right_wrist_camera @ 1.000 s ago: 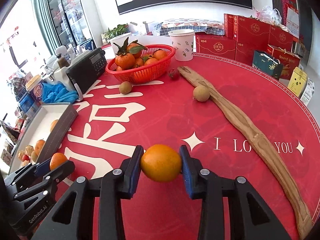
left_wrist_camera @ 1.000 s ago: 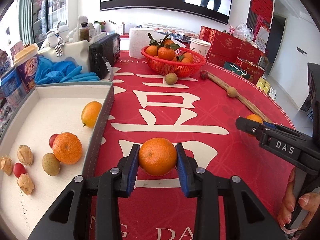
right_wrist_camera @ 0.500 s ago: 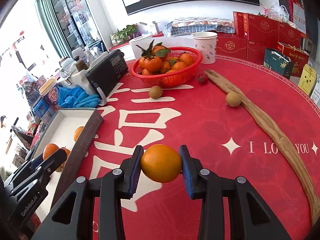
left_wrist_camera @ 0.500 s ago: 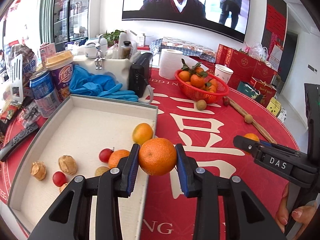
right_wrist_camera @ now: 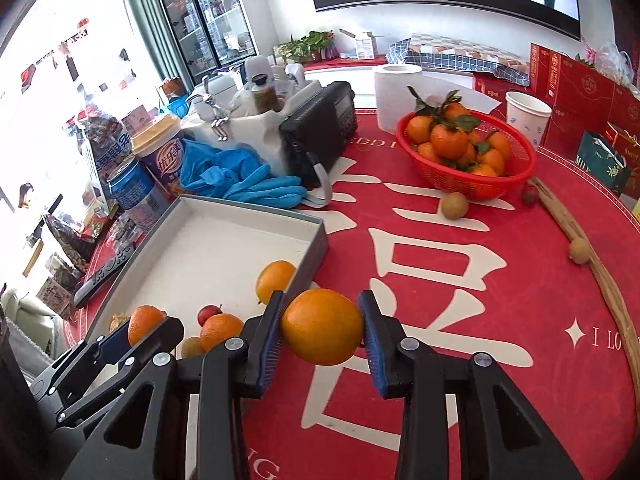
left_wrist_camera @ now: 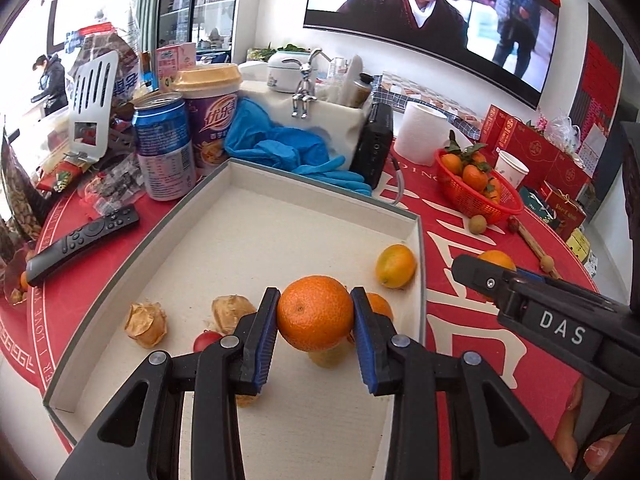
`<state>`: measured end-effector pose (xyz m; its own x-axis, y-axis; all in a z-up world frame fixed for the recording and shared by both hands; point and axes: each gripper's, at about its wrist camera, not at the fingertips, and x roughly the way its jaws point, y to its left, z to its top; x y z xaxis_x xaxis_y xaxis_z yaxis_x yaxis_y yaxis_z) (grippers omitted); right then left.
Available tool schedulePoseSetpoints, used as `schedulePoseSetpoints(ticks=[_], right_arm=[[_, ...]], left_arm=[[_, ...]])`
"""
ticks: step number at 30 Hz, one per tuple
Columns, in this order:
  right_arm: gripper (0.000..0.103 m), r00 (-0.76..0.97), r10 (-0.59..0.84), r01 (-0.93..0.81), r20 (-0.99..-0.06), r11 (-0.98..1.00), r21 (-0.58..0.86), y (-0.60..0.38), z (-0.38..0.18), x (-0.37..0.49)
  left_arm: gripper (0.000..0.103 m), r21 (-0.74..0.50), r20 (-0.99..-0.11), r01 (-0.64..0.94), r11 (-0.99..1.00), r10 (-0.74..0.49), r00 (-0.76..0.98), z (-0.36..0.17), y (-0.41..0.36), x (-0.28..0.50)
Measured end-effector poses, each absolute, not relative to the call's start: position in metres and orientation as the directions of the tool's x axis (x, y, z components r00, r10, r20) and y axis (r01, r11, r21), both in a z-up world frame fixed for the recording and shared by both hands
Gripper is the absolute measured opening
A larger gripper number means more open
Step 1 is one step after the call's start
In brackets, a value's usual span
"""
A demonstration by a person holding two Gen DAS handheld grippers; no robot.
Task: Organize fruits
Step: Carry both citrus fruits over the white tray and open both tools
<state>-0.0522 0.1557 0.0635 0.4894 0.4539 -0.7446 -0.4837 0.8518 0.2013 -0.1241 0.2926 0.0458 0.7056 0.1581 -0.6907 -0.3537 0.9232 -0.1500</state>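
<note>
My left gripper (left_wrist_camera: 315, 314) is shut on a tangerine (left_wrist_camera: 316, 312) and hangs over the shallow grey tray (left_wrist_camera: 320, 196). In the tray lie a yellow-orange citrus (left_wrist_camera: 395, 265), another tangerine (left_wrist_camera: 378, 305) half hidden behind the right finger, a small red fruit (left_wrist_camera: 205, 340) and papery husked fruits (left_wrist_camera: 146, 323). My right gripper (right_wrist_camera: 322, 326) is shut on a smooth orange (right_wrist_camera: 322, 326) just right of the tray's near corner (right_wrist_camera: 318, 240), above the red tablecloth. The left gripper shows in the right wrist view (right_wrist_camera: 132, 336) with its tangerine.
A red basket of tangerines (right_wrist_camera: 466, 156) stands at the back. Loose small fruits (right_wrist_camera: 454, 205) and a long wooden stick (right_wrist_camera: 592, 256) lie on the cloth. Left of the tray are a can (left_wrist_camera: 164, 148), a cup, blue gloves (left_wrist_camera: 296, 152), a radio (right_wrist_camera: 320, 120) and a remote (left_wrist_camera: 80, 240).
Both grippers have swung left with their fruit. The left one went from over the red cloth to over the tray. The right one closed in on the tray's corner.
</note>
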Motion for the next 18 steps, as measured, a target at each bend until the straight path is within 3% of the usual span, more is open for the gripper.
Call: schedulePoseSetpoints(ticks=[15, 17, 18], right_arm=[[0.038, 0.387, 0.513, -0.543, -0.766, 0.798, 0.261, 0.216, 0.052, -0.05], [0.038, 0.372, 0.538, -0.54, -0.757, 0.788, 0.295, 0.219, 0.051, -0.048], [0.039, 0.361, 0.548, -0.541, -0.755, 0.782, 0.309, 0.22, 0.051, -0.048]], left_arm=[[0.039, -0.176, -0.735, -0.434, 0.884, 0.175, 0.655, 0.03, 0.317, -0.127], [0.042, -0.173, -0.735, -0.443, 0.88, 0.184, 0.653, 0.03, 0.317, -0.127], [0.051, -0.162, -0.733, -0.445, 0.881, 0.194, 0.652, 0.03, 0.316, -0.128]])
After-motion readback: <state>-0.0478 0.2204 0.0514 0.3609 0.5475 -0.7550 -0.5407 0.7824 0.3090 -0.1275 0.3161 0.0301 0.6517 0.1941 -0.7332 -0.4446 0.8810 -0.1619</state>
